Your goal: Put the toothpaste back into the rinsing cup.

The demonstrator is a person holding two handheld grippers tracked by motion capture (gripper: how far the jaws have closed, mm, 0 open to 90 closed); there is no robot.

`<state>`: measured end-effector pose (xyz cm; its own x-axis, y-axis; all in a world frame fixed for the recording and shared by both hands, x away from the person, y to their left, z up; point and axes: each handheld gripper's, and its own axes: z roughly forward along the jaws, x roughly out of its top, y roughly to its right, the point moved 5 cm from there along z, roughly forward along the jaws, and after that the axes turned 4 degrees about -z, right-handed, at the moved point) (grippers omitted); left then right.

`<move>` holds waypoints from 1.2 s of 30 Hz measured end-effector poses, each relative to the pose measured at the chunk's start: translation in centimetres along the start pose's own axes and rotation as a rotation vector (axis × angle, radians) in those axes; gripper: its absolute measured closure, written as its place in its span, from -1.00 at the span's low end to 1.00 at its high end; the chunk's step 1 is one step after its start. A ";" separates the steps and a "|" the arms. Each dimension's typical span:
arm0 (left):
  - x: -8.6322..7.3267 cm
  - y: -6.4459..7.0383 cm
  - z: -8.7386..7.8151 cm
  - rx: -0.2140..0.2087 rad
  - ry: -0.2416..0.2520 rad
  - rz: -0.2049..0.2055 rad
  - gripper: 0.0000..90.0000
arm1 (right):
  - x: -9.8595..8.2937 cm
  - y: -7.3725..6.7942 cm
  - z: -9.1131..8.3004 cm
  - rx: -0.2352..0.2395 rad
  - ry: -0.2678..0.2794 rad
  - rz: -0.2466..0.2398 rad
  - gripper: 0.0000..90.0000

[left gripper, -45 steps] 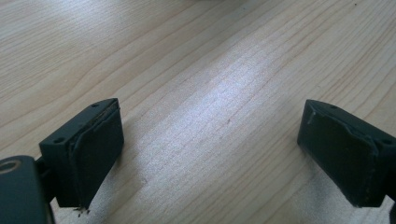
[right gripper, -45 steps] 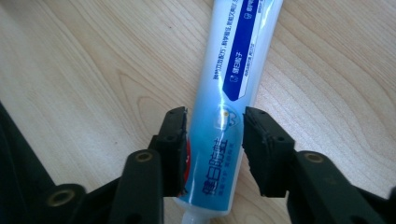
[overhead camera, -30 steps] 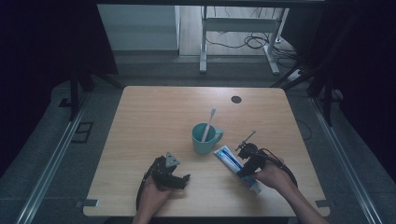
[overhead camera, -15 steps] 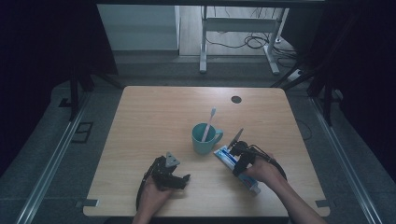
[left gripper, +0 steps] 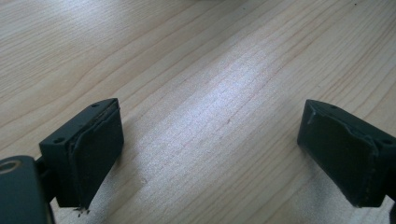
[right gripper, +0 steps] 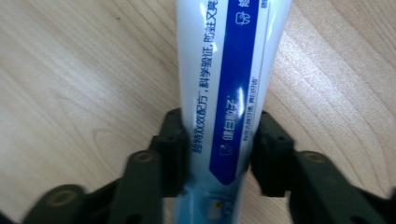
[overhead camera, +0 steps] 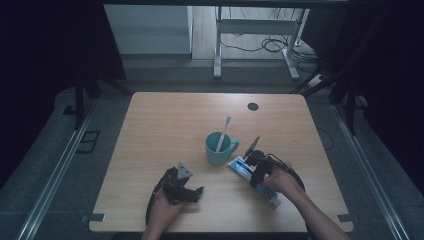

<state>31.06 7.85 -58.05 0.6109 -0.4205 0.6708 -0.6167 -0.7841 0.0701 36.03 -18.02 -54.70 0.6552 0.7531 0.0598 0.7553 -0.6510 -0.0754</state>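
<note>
1. right gripper view: my right hand-held gripper [right gripper: 215, 154] has its jaws on either side of the toothpaste tube [right gripper: 229, 70], pressed against its flanks, so i read it as clenched on the tube. the tube lies flat on the wooden surface [right gripper: 70, 70]. the risk i see is that the tube is soft and slick; squeezed on its rounded sides, it could squirt out of the jaws or sag when lifted.
2. left gripper view: my left hand-held gripper [left gripper: 210, 154] is released, jaws wide apart over bare surface, grasping nothing. it gives no support if the tube slips.
3. high view: the tube [overhead camera: 241, 166] sits at the near right of the surface, its far end just beside the teal mug [overhead camera: 219, 148]. i judge that a swing of the long tube on lifting could knock the mug.
4. high view, farther: the toothbrush [overhead camera: 223, 132] leans in the mug, head up. a bump could tip it out, or topple the mug.
5. the cable at my right hand [overhead camera: 280, 180] could snag the tube's near end.
</note>
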 end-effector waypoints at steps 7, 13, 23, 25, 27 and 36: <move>0.0 0.0 0.0 0.000 0.000 0.000 -0.84 | -0.4 0.1 -0.6 0.024 0.038 -0.020 0.56; 0.0 0.0 0.0 0.000 0.000 0.000 -0.84 | -1.0 0.1 -0.8 0.024 0.070 -0.046 0.57; 0.0 0.0 0.0 0.000 -0.002 0.006 -0.84 | -1.8 0.3 -2.5 0.033 0.167 -0.058 0.58; 0.0 0.0 0.0 0.001 -0.002 0.006 -0.84 | -1.9 0.4 -3.0 0.030 0.191 -0.062 0.58; 0.0 0.0 0.0 0.000 -0.002 0.006 -0.84 | -2.0 0.4 -3.4 0.028 0.212 -0.066 0.58; 0.0 -0.1 0.0 0.001 -0.001 0.009 -0.84 | -2.3 0.2 -5.5 0.029 0.327 -0.071 0.58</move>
<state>31.11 7.90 -58.04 0.6057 -0.4284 0.6705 -0.6217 -0.7807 0.0629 34.78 -20.40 -49.42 0.5754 0.7232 0.3818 0.8015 -0.5915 -0.0876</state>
